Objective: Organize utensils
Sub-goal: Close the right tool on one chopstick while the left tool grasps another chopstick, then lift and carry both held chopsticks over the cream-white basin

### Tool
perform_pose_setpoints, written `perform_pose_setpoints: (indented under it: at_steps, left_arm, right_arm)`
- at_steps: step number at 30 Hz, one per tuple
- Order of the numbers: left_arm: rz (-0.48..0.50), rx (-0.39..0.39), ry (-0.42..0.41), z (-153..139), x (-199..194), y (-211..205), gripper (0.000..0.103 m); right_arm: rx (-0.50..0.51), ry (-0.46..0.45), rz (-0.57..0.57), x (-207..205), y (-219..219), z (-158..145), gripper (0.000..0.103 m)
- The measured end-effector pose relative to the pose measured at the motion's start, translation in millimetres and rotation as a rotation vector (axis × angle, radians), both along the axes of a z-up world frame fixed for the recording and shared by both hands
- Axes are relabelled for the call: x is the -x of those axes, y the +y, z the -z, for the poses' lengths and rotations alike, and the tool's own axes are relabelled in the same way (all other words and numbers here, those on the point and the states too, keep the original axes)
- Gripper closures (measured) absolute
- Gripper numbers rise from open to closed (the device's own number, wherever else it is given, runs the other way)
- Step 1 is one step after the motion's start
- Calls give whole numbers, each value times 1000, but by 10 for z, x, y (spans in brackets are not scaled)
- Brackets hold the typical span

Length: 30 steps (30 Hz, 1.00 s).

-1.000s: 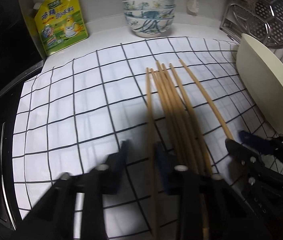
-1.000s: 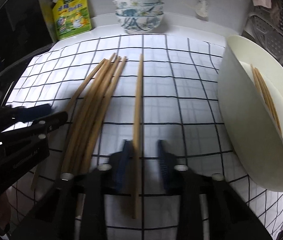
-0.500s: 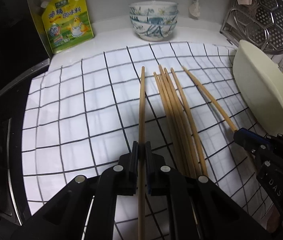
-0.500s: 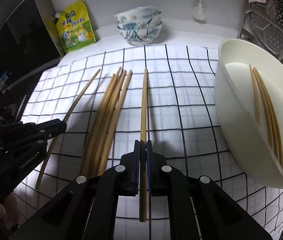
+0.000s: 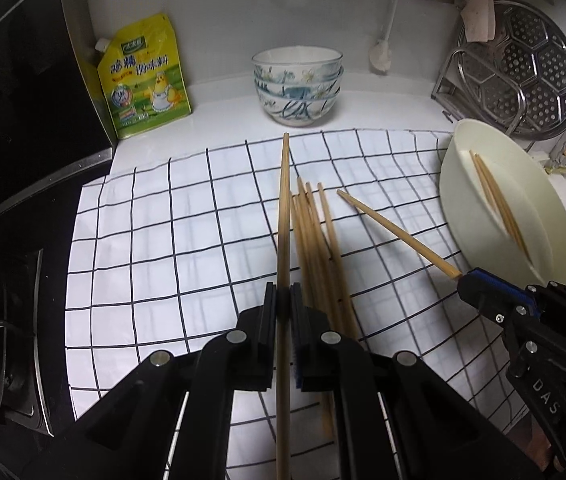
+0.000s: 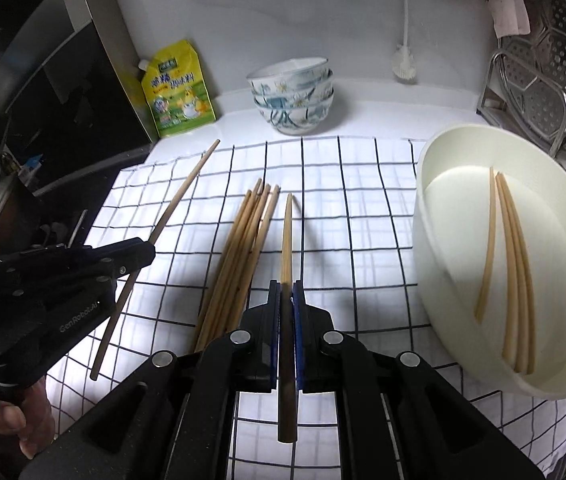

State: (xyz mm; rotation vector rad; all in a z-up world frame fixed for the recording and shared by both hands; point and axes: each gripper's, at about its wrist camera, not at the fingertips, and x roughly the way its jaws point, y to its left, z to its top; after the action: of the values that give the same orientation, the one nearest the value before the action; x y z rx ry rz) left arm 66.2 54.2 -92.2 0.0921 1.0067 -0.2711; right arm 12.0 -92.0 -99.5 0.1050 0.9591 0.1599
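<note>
A white checked cloth (image 5: 155, 248) covers a kitchen counter. The left gripper (image 5: 283, 300) is clamped on a single wooden chopstick (image 5: 283, 208), which runs up between its jaws and points toward a stack of patterned bowls (image 5: 297, 84) at the back wall. The right gripper (image 6: 287, 292) is likewise clamped on one chopstick (image 6: 286, 236), raised off the cloth and angled forward. Between the two grippers a loose bundle of chopsticks (image 6: 243, 248) lies flat on the cloth, just beside the right gripper's stick. A pale oval tray (image 6: 443, 248) sits at the cloth's right edge, tipped so its inside faces the camera, with three chopsticks (image 6: 515, 280) lying in it. The cloth to the left of the bundle is bare. A black stove top (image 5: 7, 240) borders the cloth's left edge. A yellow pouch (image 5: 143, 80) stands in the back left corner, and a metal steamer rack (image 5: 523, 68) leans behind the tray.
</note>
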Motion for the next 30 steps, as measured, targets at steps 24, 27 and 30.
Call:
perform_pose_setpoints:
  at_steps: [24,27,30]
  left_arm:
    - [183,88,-75,-619,199,-1571,96]
    - [211,95,-57,-560,155,-1884,96]
    - [230,93,-38,-471,115,-2167,96]
  right_arm:
    - [12,-138,190,399,-1554,-645,97]
    - [25,-122,220,425,-1817,-572,97]
    - [27,-104,244,418,-2065,-465,97]
